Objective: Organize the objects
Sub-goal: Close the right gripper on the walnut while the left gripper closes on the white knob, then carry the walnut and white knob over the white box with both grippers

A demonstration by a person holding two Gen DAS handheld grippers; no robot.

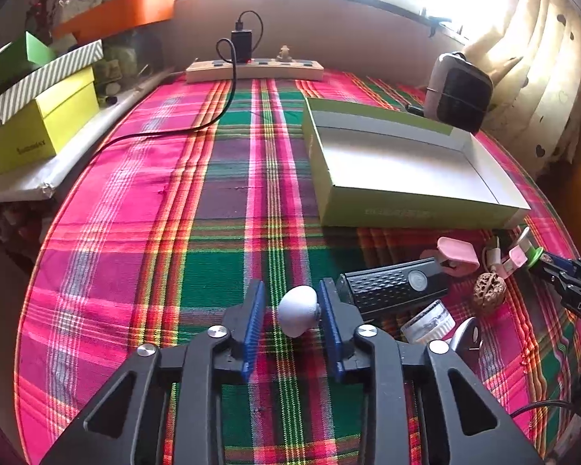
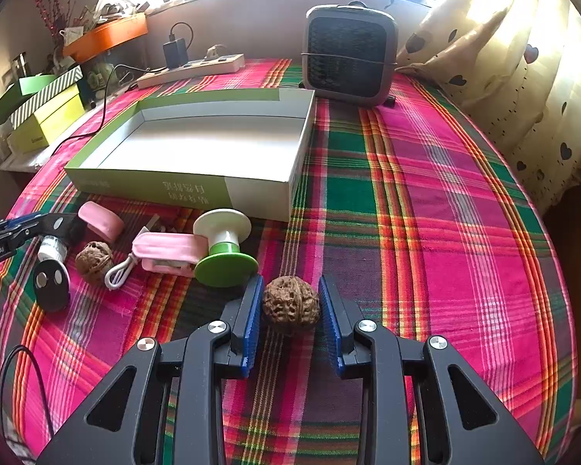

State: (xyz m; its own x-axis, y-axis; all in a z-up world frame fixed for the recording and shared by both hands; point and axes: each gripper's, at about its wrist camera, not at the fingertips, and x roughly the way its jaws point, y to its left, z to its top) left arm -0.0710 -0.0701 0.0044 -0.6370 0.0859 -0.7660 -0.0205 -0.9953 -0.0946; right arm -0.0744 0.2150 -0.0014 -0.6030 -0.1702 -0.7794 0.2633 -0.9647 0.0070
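My left gripper [image 1: 292,306] is open around a white egg-shaped object [image 1: 298,310] on the plaid cloth; the object touches the right pad, with a gap at the left pad. My right gripper [image 2: 290,304] is open around a brown walnut [image 2: 290,305] on the cloth, with small gaps at both pads. An open green-and-white box [image 1: 406,201] [image 2: 189,190] lies empty beyond both. Between the grippers lie a black textured device [image 1: 391,286], a second walnut [image 1: 489,292] [image 2: 93,261], a pink clip [image 1: 458,257] [image 2: 100,221], and a green-and-white spool [image 2: 222,248].
A small black-grilled heater [image 2: 350,56] [image 1: 459,91] stands at the back. A power strip [image 1: 253,69] with a charger and black cable lies by the wall. Stacked yellow and striped boxes [image 1: 42,124] sit at left. A small jar [image 1: 430,321], black key fob [image 2: 52,283] and white cable loop [image 2: 118,273] lie nearby.
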